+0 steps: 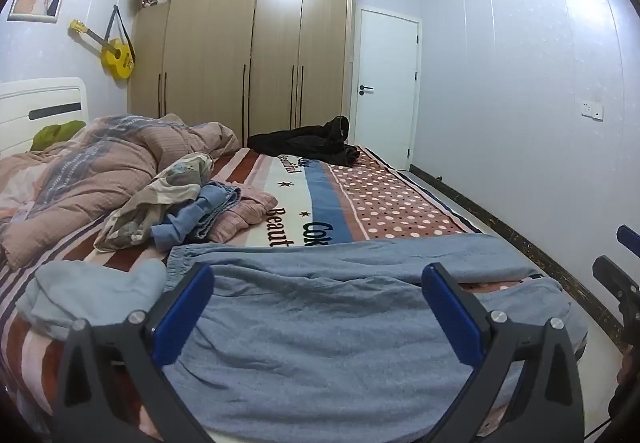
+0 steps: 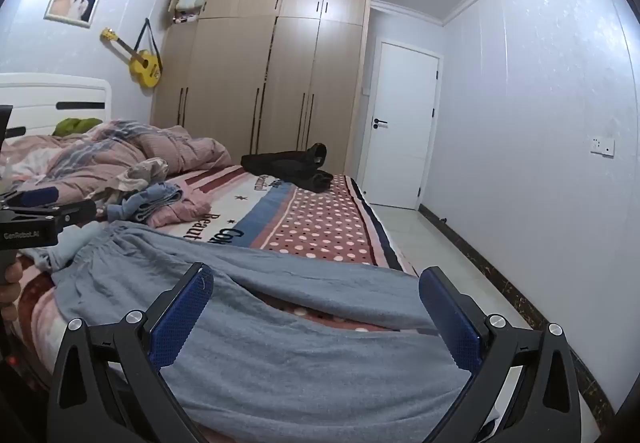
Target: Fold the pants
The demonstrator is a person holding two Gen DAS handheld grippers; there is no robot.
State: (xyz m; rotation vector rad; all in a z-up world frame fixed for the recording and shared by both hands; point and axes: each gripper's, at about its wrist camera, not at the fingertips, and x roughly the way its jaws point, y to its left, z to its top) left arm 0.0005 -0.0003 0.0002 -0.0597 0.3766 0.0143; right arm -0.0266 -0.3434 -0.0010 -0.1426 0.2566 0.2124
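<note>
The gray pants [image 1: 340,323] lie flat across the bed [image 1: 380,203]. Over the pants, left gripper [image 1: 318,283] and right gripper [image 2: 316,283] hang with fingers apart, holding nothing.

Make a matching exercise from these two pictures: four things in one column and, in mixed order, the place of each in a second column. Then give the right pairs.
Things:
1. blue-grey pants
2. black garment
3. yellow guitar
4. green item

Places:
A. hangs on the wall
B. far end of the bed, near the door
C. by the white headboard
D. spread on the near edge of the bed

Pairs: 1-D, 2-B, 3-A, 4-C
</note>
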